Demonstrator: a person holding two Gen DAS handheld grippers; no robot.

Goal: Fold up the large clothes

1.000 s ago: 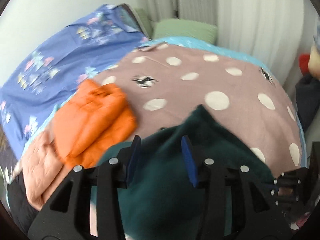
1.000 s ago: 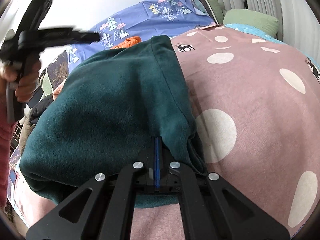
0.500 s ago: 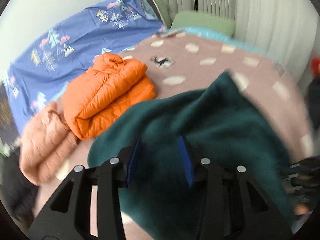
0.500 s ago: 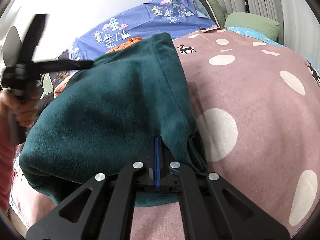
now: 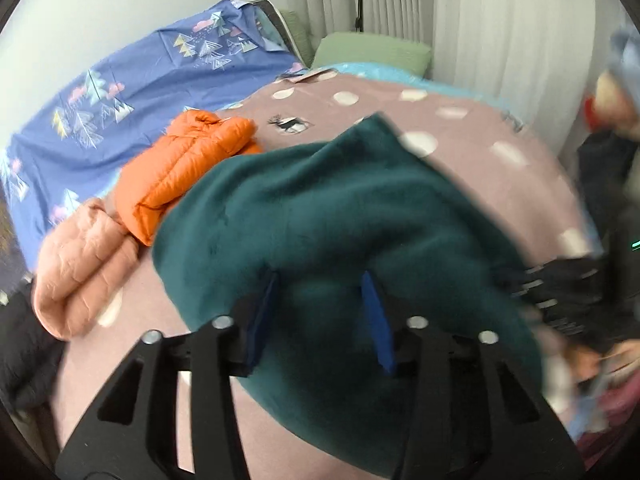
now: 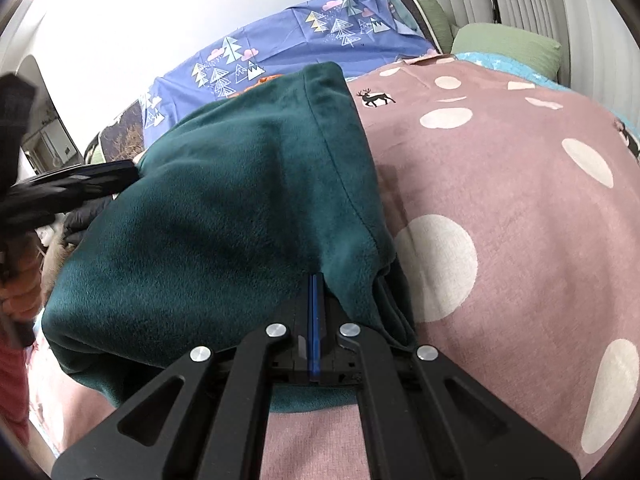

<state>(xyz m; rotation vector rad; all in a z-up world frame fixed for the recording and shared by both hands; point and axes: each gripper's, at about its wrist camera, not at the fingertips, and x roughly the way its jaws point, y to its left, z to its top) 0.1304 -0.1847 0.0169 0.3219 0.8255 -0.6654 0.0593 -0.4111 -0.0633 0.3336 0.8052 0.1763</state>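
A dark green fleece garment lies bunched on the pink dotted bedspread. My left gripper hovers over the fleece's near part with its blue pads apart, and I see no cloth pinched between them. In the right wrist view the same fleece fills the left half, and my right gripper is shut, its tips pinching a fold by the hem. The left gripper shows there as a black blur at the fleece's left edge. The right gripper appears blurred at the right of the left wrist view.
A folded orange puffer jacket and a pink one lie left of the fleece. A blue tree-print sheet covers the far left, with a green pillow and curtains behind. The bedspread stretches right of the fleece. Dark clothes hang at the right edge.
My left gripper has travelled left and lower along the fleece, from above it to its left edge. The right gripper and the fold it pinches have stayed put.
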